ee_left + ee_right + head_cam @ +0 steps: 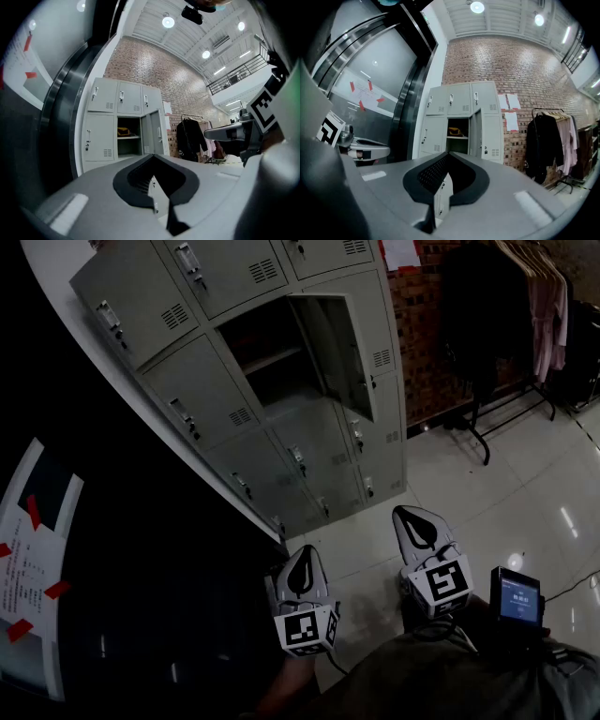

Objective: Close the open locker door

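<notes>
Right gripper view: locker (457,146), yellow item (455,131)

No legible print on taped notice (23,568), wall papers (509,110), device screen (520,601).

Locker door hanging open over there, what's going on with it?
A person holds a left gripper and a right gripper, both shut and empty, low in front of the grey lockers. One locker door in the middle column stands open, with something yellow inside. Neither gripper touches the door, so closing it has not started yet.
</notes>
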The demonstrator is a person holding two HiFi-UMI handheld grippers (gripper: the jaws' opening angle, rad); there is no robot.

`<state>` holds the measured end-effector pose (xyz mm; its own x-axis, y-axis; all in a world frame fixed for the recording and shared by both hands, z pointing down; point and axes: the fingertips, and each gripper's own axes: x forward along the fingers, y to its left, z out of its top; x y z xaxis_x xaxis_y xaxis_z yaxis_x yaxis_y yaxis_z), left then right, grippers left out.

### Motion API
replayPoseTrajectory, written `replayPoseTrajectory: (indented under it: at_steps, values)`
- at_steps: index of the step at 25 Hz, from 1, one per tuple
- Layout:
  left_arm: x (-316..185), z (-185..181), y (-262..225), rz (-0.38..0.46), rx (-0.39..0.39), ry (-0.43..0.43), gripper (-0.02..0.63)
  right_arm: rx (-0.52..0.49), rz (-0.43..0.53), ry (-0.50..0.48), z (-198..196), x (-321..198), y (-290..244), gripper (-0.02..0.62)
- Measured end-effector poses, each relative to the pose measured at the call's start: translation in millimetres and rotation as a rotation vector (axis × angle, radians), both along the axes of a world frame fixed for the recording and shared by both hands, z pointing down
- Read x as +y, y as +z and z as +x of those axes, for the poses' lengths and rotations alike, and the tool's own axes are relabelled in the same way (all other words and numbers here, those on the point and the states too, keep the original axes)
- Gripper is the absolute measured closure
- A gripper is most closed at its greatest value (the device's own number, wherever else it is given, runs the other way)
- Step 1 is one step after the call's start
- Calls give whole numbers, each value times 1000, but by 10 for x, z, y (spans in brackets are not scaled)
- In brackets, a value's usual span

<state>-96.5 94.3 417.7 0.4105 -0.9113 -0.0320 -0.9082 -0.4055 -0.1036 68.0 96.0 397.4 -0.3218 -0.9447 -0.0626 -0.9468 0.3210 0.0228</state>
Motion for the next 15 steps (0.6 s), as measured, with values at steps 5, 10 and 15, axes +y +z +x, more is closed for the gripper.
replayPoseTrajectory:
  at_steps: [5, 10, 15]
  values:
    - [-710, 156, 32, 10, -7, -9, 604, 4, 6, -14, 158, -706, 34, 595]
    - [-1511, 384, 4, 0, -8, -23, 604, -3, 2, -32, 385, -1528, -23, 595]
    - [-2269, 670, -58, 1, -9, -34, 604, -8, -2, -47, 677, -2295, -95, 595]
